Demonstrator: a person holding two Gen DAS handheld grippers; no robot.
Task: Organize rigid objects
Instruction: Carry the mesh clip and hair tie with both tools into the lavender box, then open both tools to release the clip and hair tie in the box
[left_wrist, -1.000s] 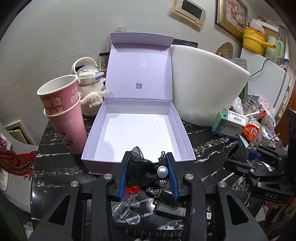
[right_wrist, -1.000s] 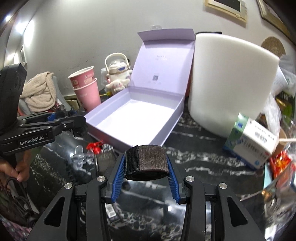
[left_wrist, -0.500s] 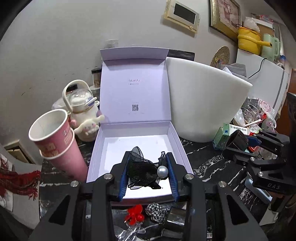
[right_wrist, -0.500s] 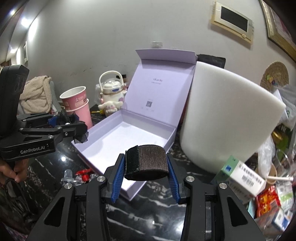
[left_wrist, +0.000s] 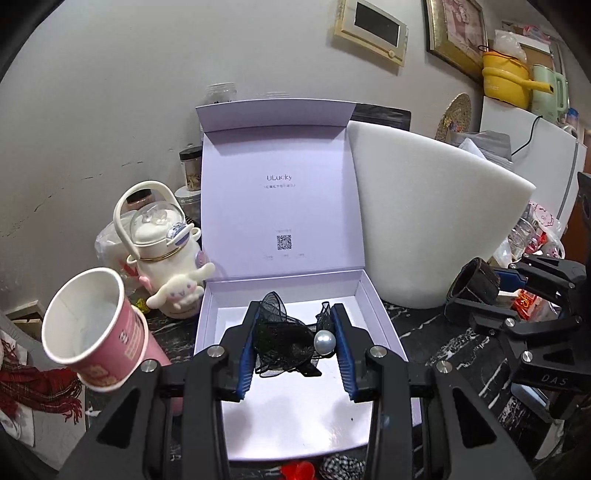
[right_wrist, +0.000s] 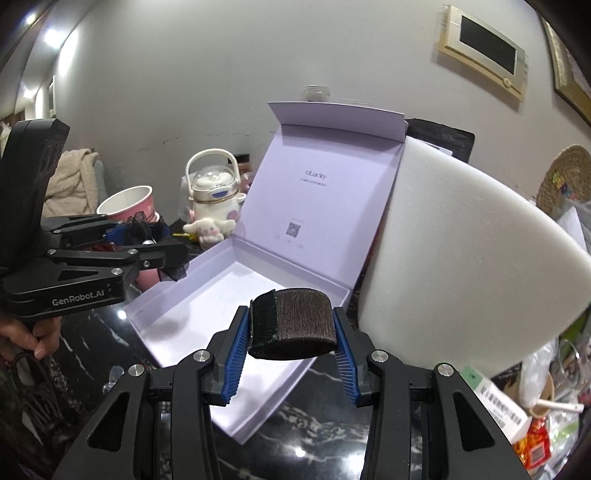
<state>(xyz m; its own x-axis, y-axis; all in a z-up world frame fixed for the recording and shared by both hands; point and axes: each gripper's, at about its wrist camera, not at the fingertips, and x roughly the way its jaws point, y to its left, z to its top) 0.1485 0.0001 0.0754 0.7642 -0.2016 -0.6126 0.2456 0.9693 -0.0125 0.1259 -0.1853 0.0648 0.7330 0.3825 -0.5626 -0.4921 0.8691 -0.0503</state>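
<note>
Lilac box (left_wrist: 284, 413) lies open, holding nothing inside.

A black mesh bow (left_wrist: 284, 345) with a pearl and a brown hair roller (right_wrist: 295, 323) hang above the open lilac box (left_wrist: 373, 306).
</note>
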